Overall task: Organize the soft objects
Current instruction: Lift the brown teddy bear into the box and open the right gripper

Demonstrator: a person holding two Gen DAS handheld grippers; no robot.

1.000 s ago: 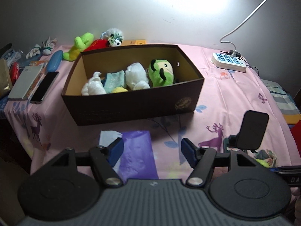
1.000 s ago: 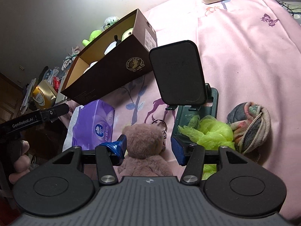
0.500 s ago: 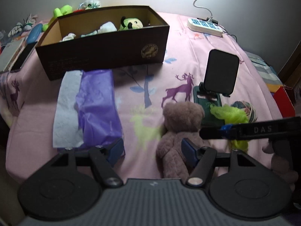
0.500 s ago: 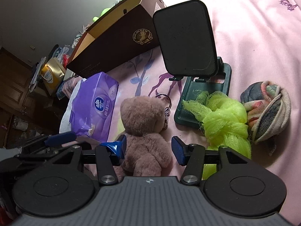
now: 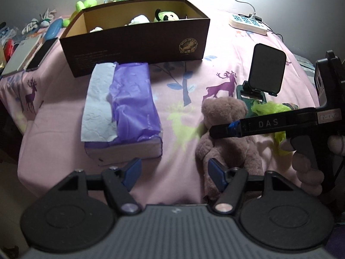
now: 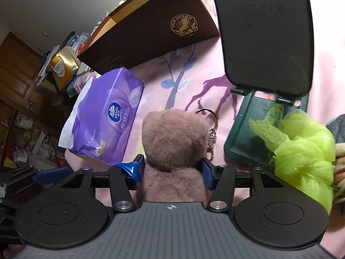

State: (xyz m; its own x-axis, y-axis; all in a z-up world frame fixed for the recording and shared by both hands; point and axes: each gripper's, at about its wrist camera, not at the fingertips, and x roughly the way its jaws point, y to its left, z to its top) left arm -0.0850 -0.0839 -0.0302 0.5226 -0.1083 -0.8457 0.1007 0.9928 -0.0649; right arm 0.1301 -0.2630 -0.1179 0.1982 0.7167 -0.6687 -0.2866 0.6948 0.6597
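1. Plush brown bear [image 6: 174,142]: lies near us on the pink cloth, between the right gripper [image 6: 171,170]'s just-widened jaws, straddled for pickup; pad contact unclear.
2. Left gripper [image 5: 173,171]: spread, empty.
3. Brown box [image 5: 138,41]: far side, collecting toys.

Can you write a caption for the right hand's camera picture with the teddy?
Right gripper, jaws just opened wider, straddles a brown teddy bear on the pink bedsheet.

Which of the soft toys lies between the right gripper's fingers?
The brown teddy bear, keyring at its head, sits between the right gripper fingers on the pink sheet; the green plush lies in the brown box.
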